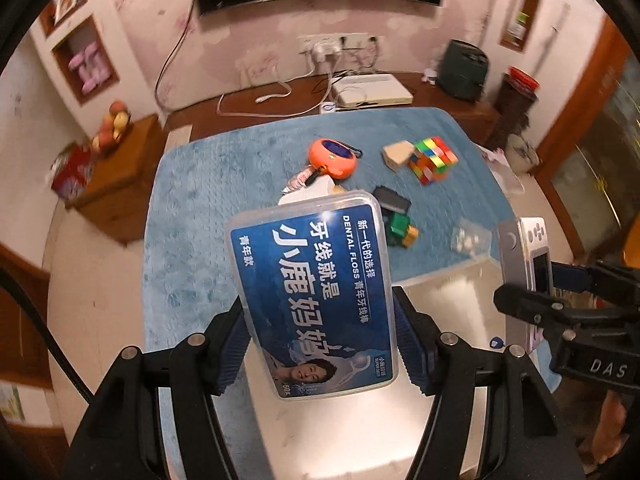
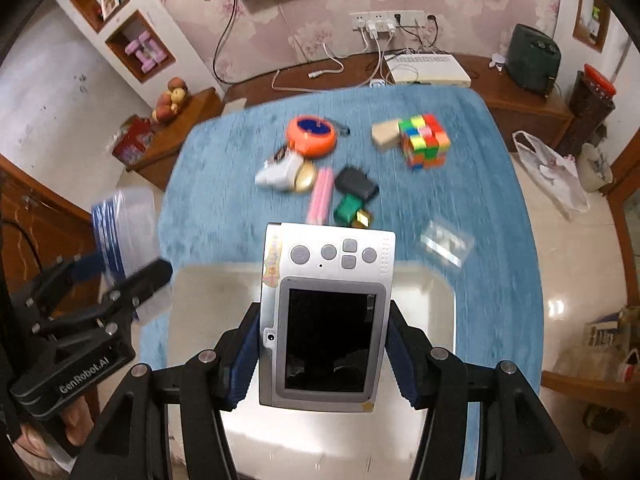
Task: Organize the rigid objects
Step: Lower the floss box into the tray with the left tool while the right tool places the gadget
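Two tools in view, each holding one item above the near edge of the desk point(image 2: 500, 184), which carries a blue plush cover.

Left tool point(image 1: 320, 344): closed on a clear plastic dental floss box point(image 1: 316, 300) with a blue printed label, gripped at its lower sides between the ribbed blue pads point(image 1: 234, 352); the box stands tilted, raised off the desk. In the right wrist view the same tool point(image 2: 120, 280) appears at the left edge, the box point(image 2: 124, 220) blurred.

Right tool point(image 2: 322, 352): closed on a silver handheld game console point(image 2: 326, 316), held upright, dark screen facing the camera, grey buttons at its top. In the left wrist view that tool point(image 1: 532, 292) and the console point(image 1: 528, 256) show edge-on at the right.

Items lying on the blue cover, farther back:
- orange round device point(image 2: 312, 134) with a blue face, left of centre;
- beige block point(image 2: 386, 134), touching the multicoloured puzzle cube point(image 2: 424, 142) on its left side;
- white object point(image 2: 280, 174) with a gold oval piece point(image 2: 306, 178) against it;
- pink stick point(image 2: 322, 196), lying lengthwise beside the gold piece;
- black box point(image 2: 356, 186), with a green block point(image 2: 348, 208) just in front of it;
- small clear case point(image 2: 444, 244), apart to the right, near the cover's front edge.

Bare glossy desk surface point(image 2: 432, 304) lies beneath both held items.
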### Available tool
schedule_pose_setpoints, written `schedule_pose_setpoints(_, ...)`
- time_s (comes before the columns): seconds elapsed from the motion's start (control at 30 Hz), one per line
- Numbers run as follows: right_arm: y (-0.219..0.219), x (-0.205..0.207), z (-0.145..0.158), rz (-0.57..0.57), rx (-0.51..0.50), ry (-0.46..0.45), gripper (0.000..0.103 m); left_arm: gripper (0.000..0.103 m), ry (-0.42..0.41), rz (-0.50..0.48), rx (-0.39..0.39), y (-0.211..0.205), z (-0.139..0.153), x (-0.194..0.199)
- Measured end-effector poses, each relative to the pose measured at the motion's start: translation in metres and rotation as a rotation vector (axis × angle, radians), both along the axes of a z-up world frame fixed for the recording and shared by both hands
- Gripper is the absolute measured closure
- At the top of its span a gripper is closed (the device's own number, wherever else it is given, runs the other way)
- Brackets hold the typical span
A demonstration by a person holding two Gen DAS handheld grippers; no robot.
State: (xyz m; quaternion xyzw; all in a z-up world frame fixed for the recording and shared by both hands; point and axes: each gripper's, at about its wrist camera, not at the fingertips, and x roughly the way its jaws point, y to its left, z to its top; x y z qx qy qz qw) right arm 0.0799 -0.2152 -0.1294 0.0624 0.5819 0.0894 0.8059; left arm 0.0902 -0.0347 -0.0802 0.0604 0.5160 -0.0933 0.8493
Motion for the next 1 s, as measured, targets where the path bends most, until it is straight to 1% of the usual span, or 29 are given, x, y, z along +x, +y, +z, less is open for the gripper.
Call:
schedule_pose_setpoints(0.07,0.007,-0.017,-0.011,0.0,-0.025,0.01,0.045,0.035,0.005,-0.04,-0.034,0.003,-0.009,-0.013)
schedule_pose_setpoints(0.13,0.011,-0.029,-0.021,-0.004,-0.06,0.021,0.045,0.035,0.0,-0.044,-0.05,0.007,-0.014,-0.021)
schedule_pose_setpoints(0.2,0.012,-0.037,-0.032,-0.012,-0.079,0.033,0.045,0.035,0.0,-0.054,-0.037,0.007,-0.021,-0.027)
schedule_pose_setpoints(0.3,0.013,-0.046,-0.051,-0.03,-0.093,0.059,0.045,0.035,0.033,-0.071,-0.029,0.005,-0.036,-0.032)
schedule_pose_setpoints(0.4,0.015,-0.053,-0.068,-0.036,-0.127,0.077,0.045,0.035,0.057,-0.093,0.013,0.002,-0.057,-0.035)
schedule_pose_setpoints(0.47,0.014,-0.055,-0.079,-0.041,-0.126,0.096,0.045,0.035,0.082,-0.114,0.053,-0.002,-0.075,-0.038)
schedule_pose_setpoints(0.67,0.014,-0.058,-0.107,-0.057,-0.148,0.139,0.045,0.035,0.132,-0.152,0.106,-0.006,-0.117,-0.047)
schedule_pose_setpoints(0.87,0.013,-0.06,-0.128,-0.059,-0.161,0.179,0.045,0.034,0.185,-0.166,0.109,-0.008,-0.141,-0.051)
schedule_pose_setpoints(1.0,0.015,-0.061,-0.137,-0.049,-0.168,0.195,0.044,0.033,0.218,-0.166,0.107,-0.009,-0.148,-0.052)
